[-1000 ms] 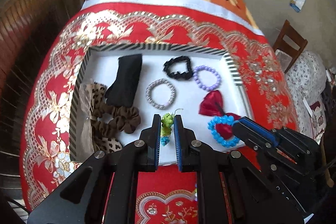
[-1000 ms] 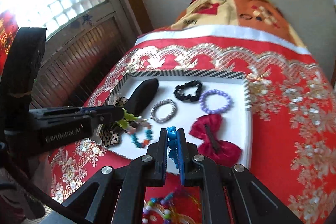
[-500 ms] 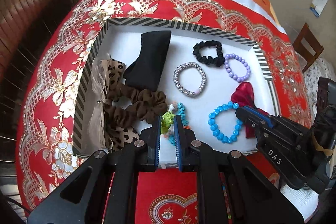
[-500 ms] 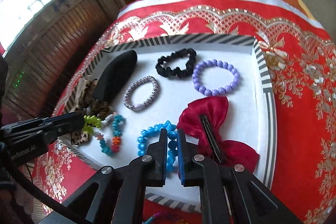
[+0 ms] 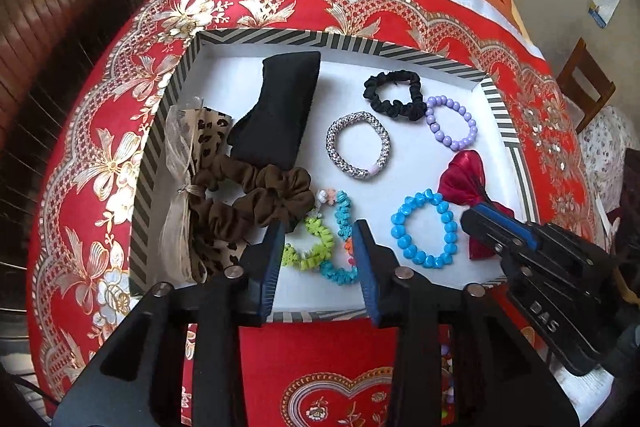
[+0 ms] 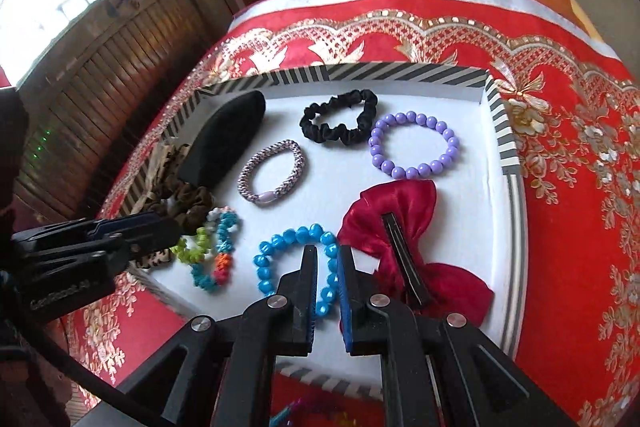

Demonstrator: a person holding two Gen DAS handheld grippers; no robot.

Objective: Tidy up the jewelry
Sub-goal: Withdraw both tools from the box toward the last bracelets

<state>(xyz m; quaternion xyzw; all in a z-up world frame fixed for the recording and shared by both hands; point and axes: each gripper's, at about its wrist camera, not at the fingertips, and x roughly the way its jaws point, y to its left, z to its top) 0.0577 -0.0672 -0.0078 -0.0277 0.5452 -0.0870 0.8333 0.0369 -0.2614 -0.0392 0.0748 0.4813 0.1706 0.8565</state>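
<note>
We see a tray (image 5: 224,39) lying on the bed (image 5: 120,115). Along its left edge the scrunchies (image 5: 256,199) pile up, a pad (image 5: 280,111) behind them. Near the far right corner a hair tie (image 5: 394,95) touches a beaded bracelet (image 5: 452,125). A bow (image 6: 392,227) lies by the right edge, two bracelets (image 5: 424,231) at the near edge.

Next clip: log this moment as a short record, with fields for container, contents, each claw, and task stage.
container: striped-rim white tray on red floral cloth
contents: black velvet pad, black scrunchie, purple bead bracelet, silver braided band, brown scrunchie, red satin bow clip
left claw: jaws opening, multicolour ruffled bracelet lying loose between them
right claw: narrow, blue bead bracelet between the jaws, resting on the tray
task stage: both bracelets set down in the tray
</note>
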